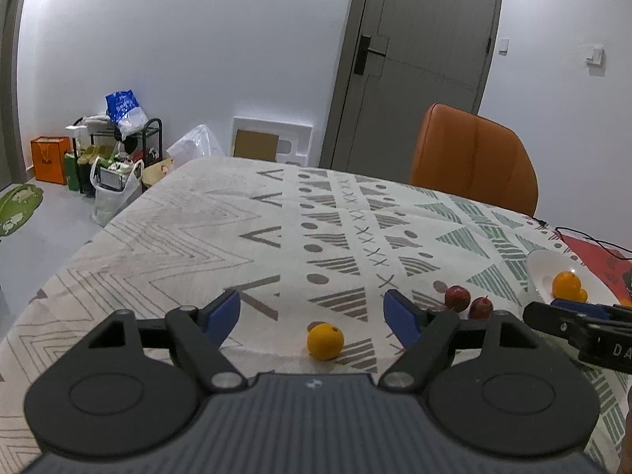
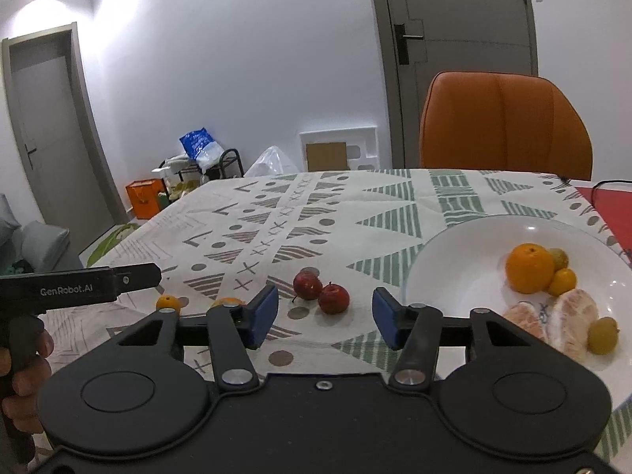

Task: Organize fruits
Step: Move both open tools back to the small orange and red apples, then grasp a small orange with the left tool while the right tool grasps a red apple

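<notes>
With both the left gripper (image 1: 312, 312) and right gripper (image 2: 324, 316) released and empty, the plate (image 2: 454, 252) holds several fruits, while beside it two red apples (image 2: 322, 291) and a small orange (image 1: 325, 341) remain on the tablecloth.

I'm in a home: a clothed worktop (image 1: 197, 229), an orange chair (image 1: 474, 158), a shoe rack (image 1: 118, 146) with shopping bags (image 1: 49, 158), and grey room doors (image 1: 414, 59).

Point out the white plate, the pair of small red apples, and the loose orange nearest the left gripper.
white plate (image 2: 466, 260): right wrist view, bare inner surface.
small red apples (image 2: 333, 298): right wrist view, front of nearer apple.
loose orange (image 1: 325, 341): left wrist view, middle of its peel.
</notes>
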